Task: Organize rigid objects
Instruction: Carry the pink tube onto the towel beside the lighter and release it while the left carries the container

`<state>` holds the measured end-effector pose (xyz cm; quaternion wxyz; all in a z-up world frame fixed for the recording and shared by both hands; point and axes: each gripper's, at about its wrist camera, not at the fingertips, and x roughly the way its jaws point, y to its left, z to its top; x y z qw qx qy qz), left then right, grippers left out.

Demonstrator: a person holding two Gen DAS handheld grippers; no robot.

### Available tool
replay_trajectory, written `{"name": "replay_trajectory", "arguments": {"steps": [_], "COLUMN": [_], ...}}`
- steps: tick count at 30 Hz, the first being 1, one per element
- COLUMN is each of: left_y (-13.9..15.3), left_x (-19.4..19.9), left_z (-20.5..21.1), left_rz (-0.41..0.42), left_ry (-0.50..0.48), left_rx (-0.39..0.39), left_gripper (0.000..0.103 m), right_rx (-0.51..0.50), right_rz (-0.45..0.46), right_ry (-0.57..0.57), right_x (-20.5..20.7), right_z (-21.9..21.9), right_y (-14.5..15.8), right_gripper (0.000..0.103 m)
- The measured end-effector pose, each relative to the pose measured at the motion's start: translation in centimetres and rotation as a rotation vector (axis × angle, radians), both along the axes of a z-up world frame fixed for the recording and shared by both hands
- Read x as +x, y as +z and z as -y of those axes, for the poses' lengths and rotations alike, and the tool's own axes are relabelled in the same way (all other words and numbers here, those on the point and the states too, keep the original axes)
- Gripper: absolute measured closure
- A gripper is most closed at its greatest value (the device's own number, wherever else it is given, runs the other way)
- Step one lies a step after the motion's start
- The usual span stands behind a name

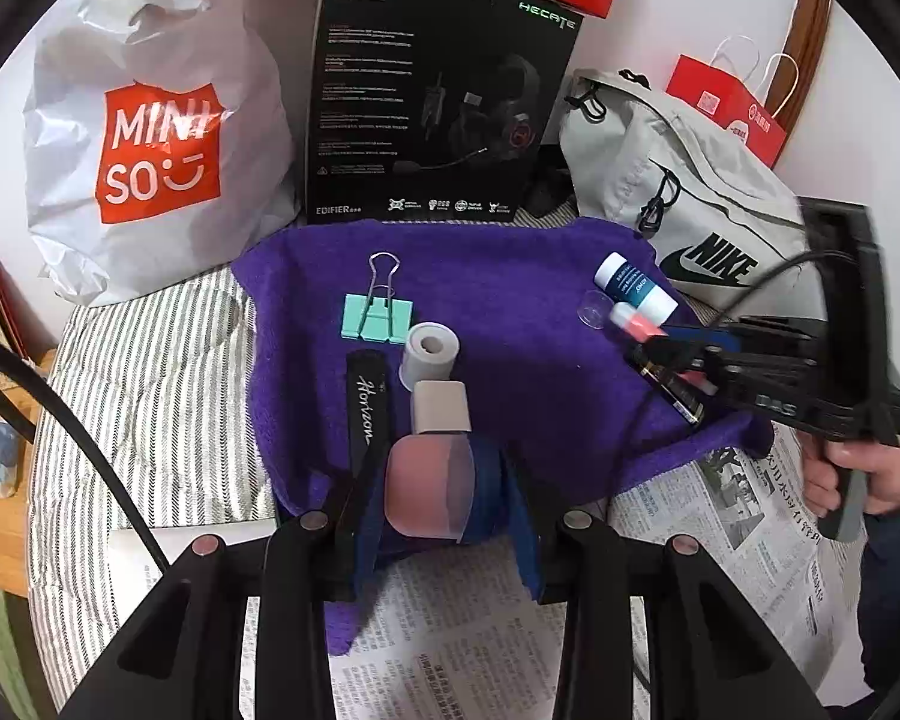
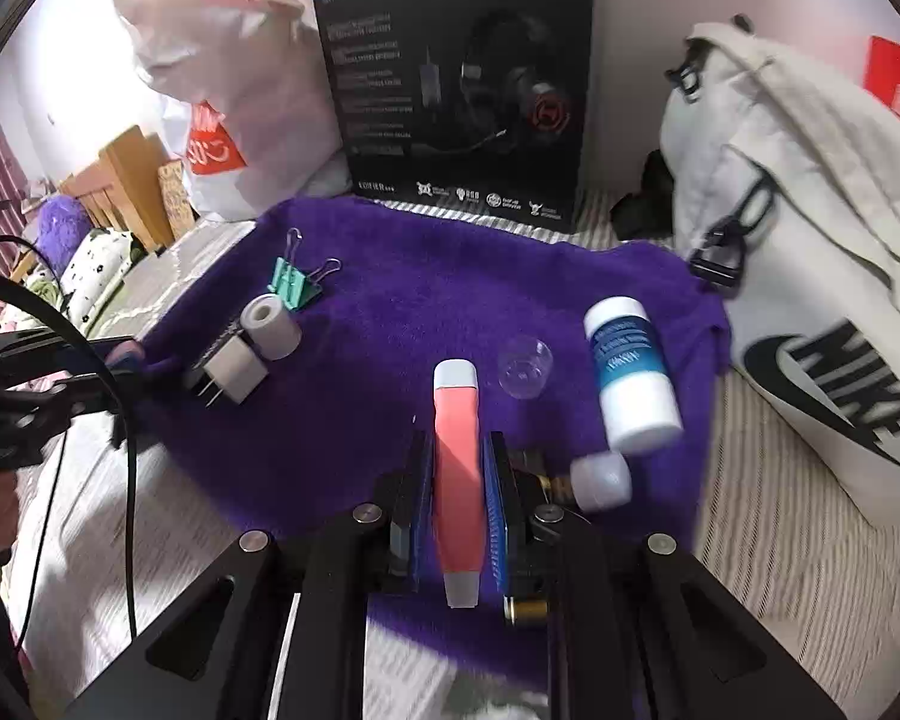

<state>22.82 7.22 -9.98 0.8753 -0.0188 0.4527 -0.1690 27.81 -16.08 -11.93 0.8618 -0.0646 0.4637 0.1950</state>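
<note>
A purple towel (image 1: 540, 396) (image 2: 390, 300) holds a teal binder clip (image 1: 377, 315) (image 2: 294, 285), a grey tape roll (image 1: 429, 354) (image 2: 270, 324), a white plug adapter (image 1: 441, 408) (image 2: 234, 375), a black strap (image 1: 363, 402), a blue-and-white bottle (image 1: 633, 288) (image 2: 630, 372) and a clear cup (image 1: 595, 307) (image 2: 525, 367). My left gripper (image 1: 435, 468) is shut on a rounded pink object (image 1: 420, 480) above the towel's near edge. My right gripper (image 2: 459, 441) (image 1: 648, 348) is shut on a coral stick (image 2: 457, 480) (image 1: 633, 324) with pale ends. A black-and-gold battery (image 1: 672, 390) (image 2: 525, 606) lies under it.
A white Miniso bag (image 1: 150, 150), a black headset box (image 1: 438, 102) and a grey Nike bag (image 1: 690, 198) (image 2: 810, 300) stand along the back. Newspaper (image 1: 480, 630) and a striped sheet (image 1: 150, 390) lie around the towel. A white cap (image 2: 600, 480) lies right of my right fingers.
</note>
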Motion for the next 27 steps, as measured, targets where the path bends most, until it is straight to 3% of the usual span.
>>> {"name": "replay_trajectory", "arguments": {"steps": [14,27], "left_y": [-0.4,-0.4], "left_x": [0.2,0.4], "left_z": [-1.8,-1.5], "left_rz": [-0.002,-0.004], "left_ry": [0.008,-0.006], "left_rx": [-0.026,-0.033], "left_gripper": [0.068,0.068], "right_rx": [-0.088,-0.130], "right_rz": [-0.077,-0.107], "right_ry": [-0.016,-0.028], "right_x": [5.4,7.0], "right_z": [-2.9,-2.9], "right_y": [-2.9,-3.6], "right_gripper": [0.086,0.086]}}
